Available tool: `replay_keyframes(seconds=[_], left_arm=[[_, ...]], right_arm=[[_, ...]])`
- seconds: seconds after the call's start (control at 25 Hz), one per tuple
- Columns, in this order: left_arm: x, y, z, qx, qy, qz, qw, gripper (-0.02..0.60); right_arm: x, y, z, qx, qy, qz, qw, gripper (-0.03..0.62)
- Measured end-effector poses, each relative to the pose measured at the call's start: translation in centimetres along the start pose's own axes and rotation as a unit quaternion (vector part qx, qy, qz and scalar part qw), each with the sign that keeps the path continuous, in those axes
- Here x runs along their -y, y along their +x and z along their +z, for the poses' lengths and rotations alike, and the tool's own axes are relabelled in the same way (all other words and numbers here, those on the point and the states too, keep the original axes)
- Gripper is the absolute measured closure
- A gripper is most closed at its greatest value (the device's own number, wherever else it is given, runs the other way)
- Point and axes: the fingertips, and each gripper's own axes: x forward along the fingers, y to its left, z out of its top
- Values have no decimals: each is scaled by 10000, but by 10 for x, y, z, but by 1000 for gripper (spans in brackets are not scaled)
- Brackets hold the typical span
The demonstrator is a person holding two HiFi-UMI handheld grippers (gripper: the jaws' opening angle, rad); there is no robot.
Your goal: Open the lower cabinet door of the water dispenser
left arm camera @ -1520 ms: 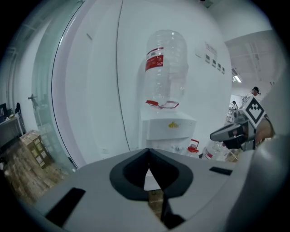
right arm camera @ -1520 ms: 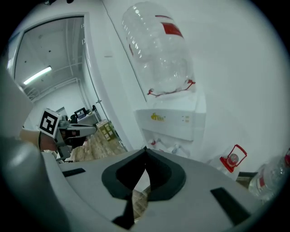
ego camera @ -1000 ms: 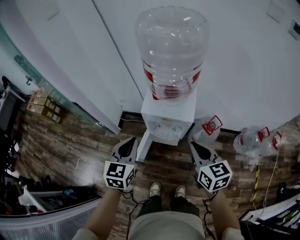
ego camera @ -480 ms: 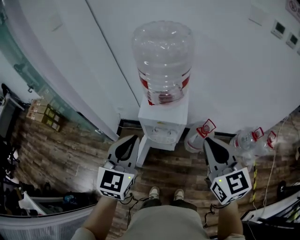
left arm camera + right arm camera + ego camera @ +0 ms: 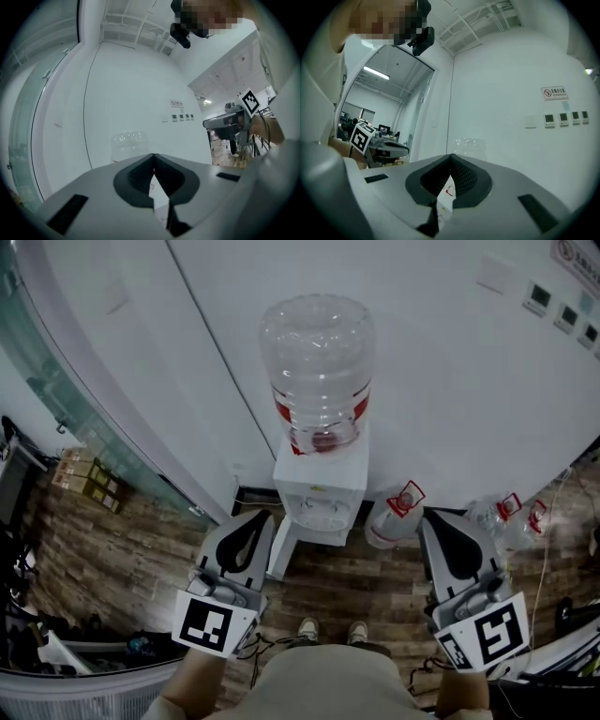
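The white water dispenser (image 5: pixel 321 491) stands against the wall with a clear, nearly empty bottle (image 5: pixel 317 371) on top. A white panel (image 5: pixel 281 549) juts out from its lower left front over the floor; it looks like the cabinet door swung outward. My left gripper (image 5: pixel 260 516) and right gripper (image 5: pixel 430 517) are raised level on either side of the dispenser, well short of it, and touch nothing. Both are shut and empty. In the left gripper view the jaws (image 5: pixel 153 155) meet at the tip, with the bottle (image 5: pixel 127 145) beyond. The right gripper (image 5: pixel 451 157) is closed the same way.
Empty water bottles (image 5: pixel 390 516) (image 5: pixel 499 512) lie on the wood floor right of the dispenser. A glass partition (image 5: pixel 66 390) and cardboard boxes (image 5: pixel 86 463) are at the left. Wall switches (image 5: pixel 555 304) sit upper right. The person's shoes (image 5: pixel 330 628) are in front of the dispenser.
Both grippers have risen toward the head camera and look larger now. The dispenser looks smaller and higher in the view as the person straightens. Both grippers stayed shut.
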Motion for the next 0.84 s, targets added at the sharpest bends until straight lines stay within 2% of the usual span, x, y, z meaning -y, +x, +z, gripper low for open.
replay_keyframes(seconds=[0.24, 0.48, 0.84], left_arm=[[4, -7, 14, 138, 23, -26, 9999, 575], [-2, -15, 8, 95, 24, 113, 9999, 575], [-8, -26, 7, 111, 19, 60, 9999, 575]], right_arm=[[-5, -8, 7, 9, -107, 16, 9999, 589], [-9, -12, 4, -40, -57, -27, 10000, 589], [-18, -11, 8, -85, -263, -205, 9994, 588]])
